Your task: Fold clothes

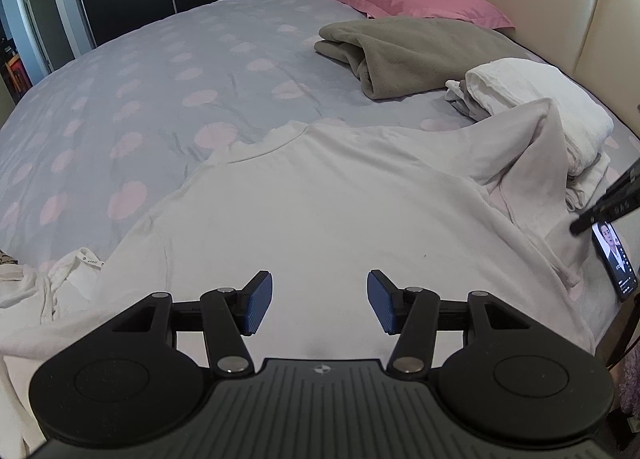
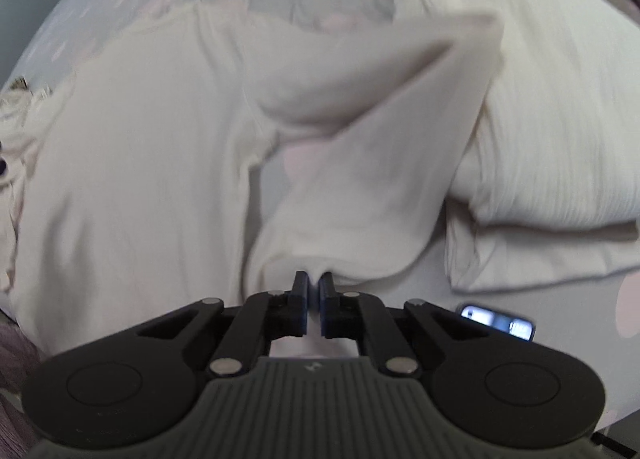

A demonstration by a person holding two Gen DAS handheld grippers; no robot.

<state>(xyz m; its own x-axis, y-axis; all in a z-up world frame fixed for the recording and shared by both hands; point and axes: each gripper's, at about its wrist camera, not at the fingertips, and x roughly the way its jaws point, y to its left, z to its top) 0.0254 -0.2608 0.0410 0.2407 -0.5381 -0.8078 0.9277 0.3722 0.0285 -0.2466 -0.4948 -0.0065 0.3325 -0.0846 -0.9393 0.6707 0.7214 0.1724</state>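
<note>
Pinched nearly together, the right gripper [image 2: 314, 284] is seen clamped on the sleeve [image 2: 372, 163] of the white long-sleeved top [image 1: 320, 211], a grip shown only in the right wrist view. From the left wrist view, the left gripper [image 1: 319, 301] is held wide apart above the top's lower body. Bare bedspread [image 1: 140, 107] lies open leftward; folded white clothes [image 1: 536, 99] and a phone [image 1: 614, 259] crowd the right edge.

left gripper [image 1: 320, 301]: fingers spread wide, blue pads facing each other, nothing between them | right gripper [image 2: 315, 287]: fingers pressed nearly together, pinching white cloth at the tips
</note>
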